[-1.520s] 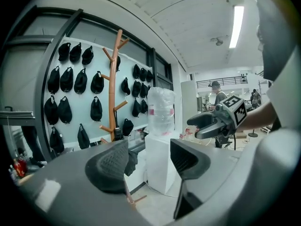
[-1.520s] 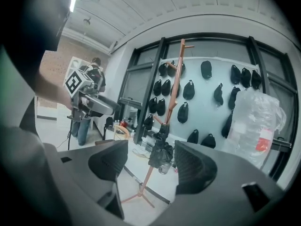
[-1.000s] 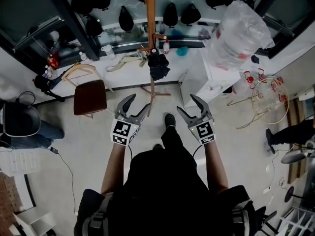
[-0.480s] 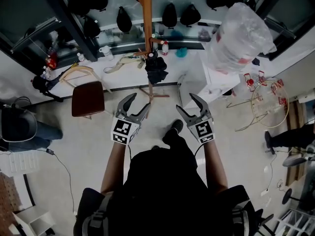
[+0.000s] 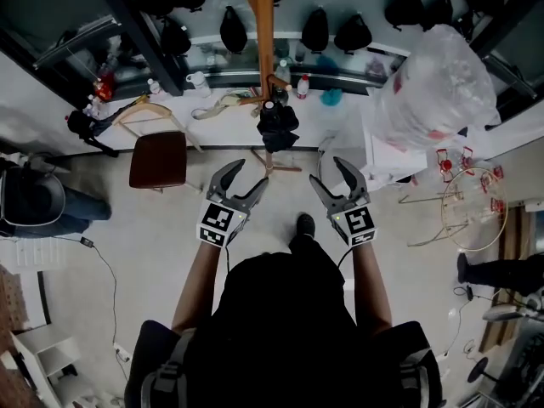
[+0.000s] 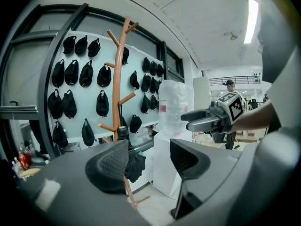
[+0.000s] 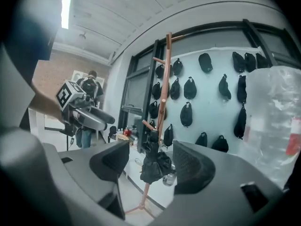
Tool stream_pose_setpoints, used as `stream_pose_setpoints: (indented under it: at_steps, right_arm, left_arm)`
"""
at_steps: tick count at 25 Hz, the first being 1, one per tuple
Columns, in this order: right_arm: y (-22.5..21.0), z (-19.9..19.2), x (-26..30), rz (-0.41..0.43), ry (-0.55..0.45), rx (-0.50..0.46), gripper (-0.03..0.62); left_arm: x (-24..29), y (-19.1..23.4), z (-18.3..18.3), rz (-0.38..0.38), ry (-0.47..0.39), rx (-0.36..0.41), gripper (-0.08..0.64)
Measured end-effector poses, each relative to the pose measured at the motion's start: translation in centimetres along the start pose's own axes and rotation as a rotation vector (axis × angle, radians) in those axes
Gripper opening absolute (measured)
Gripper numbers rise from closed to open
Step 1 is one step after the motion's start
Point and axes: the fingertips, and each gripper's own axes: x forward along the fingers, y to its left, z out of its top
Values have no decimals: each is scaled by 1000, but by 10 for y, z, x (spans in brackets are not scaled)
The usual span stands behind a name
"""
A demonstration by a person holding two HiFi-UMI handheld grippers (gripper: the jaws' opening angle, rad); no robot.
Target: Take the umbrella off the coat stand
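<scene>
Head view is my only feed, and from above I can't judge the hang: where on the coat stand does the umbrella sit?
Observer: The umbrella hangs folded, low on the coat stand, beside a short peg.
Operator: Right jaws lined up?
Observer: The right gripper is open and empty; its view frames the distant umbrella between the jaws.
Operator: Left?
Observer: The left gripper is open too; the umbrella shows just beside its left jaw.

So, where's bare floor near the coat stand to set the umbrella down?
Bare floor lies between the stool and the coat stand. The counter behind is cluttered; the plastic bag crowds the stand's right.
</scene>
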Motion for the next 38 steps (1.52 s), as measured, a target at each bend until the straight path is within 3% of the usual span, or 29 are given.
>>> stream_pose_setpoints:
  at_steps: [15,22,38]
  right_arm:
    - [-60,-13,55,255,15,-16,285]
    - [-82,-16,80,374,14,-76,273]
    - [-102,-21,116,367,82,-139,261]
  left_arm:
    - [52,11,7,229,31,-89,281]
    - [73,19,13,342,23,-134,282]
    - [97,56,-1,392,-30,-190,301]
